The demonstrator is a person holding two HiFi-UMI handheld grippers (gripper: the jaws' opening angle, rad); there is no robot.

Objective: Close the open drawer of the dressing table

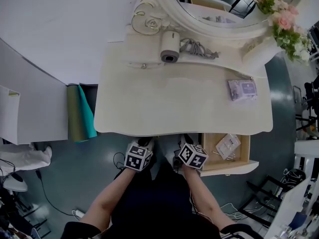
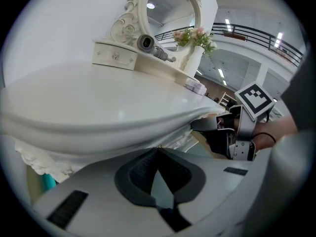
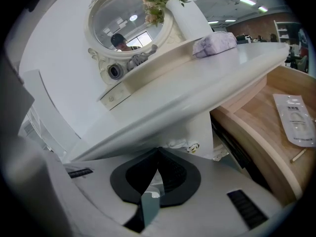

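Note:
The white dressing table (image 1: 179, 103) fills the middle of the head view. Its right drawer (image 1: 234, 167) stands pulled out, showing a wooden inside and a flat white packet (image 1: 228, 145). In the right gripper view the same drawer (image 3: 256, 132) lies to the right with the packet (image 3: 296, 120) in it. My left gripper (image 1: 145, 142) is at the table's front edge, left of centre, shut on nothing. My right gripper (image 1: 185, 140) sits beside it, just left of the open drawer and apart from it, also shut and empty. The jaw tips meet under the tabletop's lip in both gripper views (image 2: 158, 149) (image 3: 158, 151).
On the tabletop are a purple tissue pack (image 1: 242, 89), a white round device (image 1: 170, 47) with a grey cord, an oval mirror (image 1: 219, 4) and a vase of flowers (image 1: 285, 21). Green and teal rolls (image 1: 82, 113) stand left of the table. Cables lie on the floor.

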